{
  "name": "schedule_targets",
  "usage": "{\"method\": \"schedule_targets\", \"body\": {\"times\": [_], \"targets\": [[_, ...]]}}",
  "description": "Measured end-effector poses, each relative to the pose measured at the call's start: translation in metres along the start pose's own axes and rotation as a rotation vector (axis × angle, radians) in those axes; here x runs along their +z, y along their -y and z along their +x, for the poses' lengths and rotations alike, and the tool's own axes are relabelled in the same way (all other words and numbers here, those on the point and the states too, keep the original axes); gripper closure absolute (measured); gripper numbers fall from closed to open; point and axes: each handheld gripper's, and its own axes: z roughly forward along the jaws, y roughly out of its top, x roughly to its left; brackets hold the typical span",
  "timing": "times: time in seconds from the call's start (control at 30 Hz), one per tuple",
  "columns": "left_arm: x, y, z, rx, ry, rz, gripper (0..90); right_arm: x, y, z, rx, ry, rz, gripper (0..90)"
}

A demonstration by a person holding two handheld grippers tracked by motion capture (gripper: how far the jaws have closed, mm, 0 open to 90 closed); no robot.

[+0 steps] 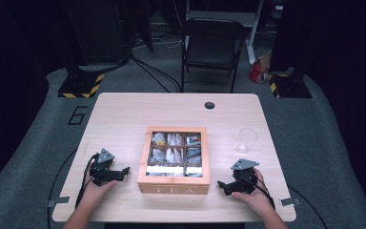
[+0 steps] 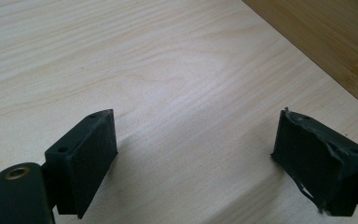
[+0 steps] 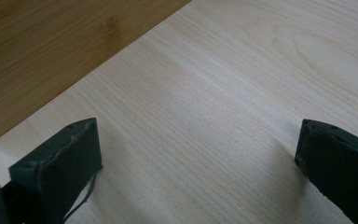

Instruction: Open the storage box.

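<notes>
A wooden tea box (image 1: 174, 160) marked TEA sits at the middle of the table, its clear lid down over compartments of tea bags. My left gripper (image 1: 124, 172) rests on the table just left of the box, pointing at its side, jaws wide apart and empty. The box's wooden wall (image 2: 326, 37) fills the top right corner of the left gripper view. My right gripper (image 1: 221, 185) lies on the table right of the box, open and empty too. The box wall (image 3: 51, 46) shows at the upper left of the right gripper view. An empty clear glass (image 1: 247, 140) stands to the right of the box.
The light wooden table (image 1: 124, 114) has a round cable hole (image 1: 209, 105) near its far edge. A black chair (image 1: 212, 45) stands beyond the table. Cables trail off the near corners.
</notes>
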Motion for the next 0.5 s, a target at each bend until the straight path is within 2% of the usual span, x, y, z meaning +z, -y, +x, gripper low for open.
{"method": "schedule_targets", "body": {"times": [0.5], "targets": [[-0.0003,0.0006,0.0005,0.009,0.001,-0.004,13.0,-0.0011,0.0013,-0.0009,-0.006,-0.009,-0.002,0.0]]}}
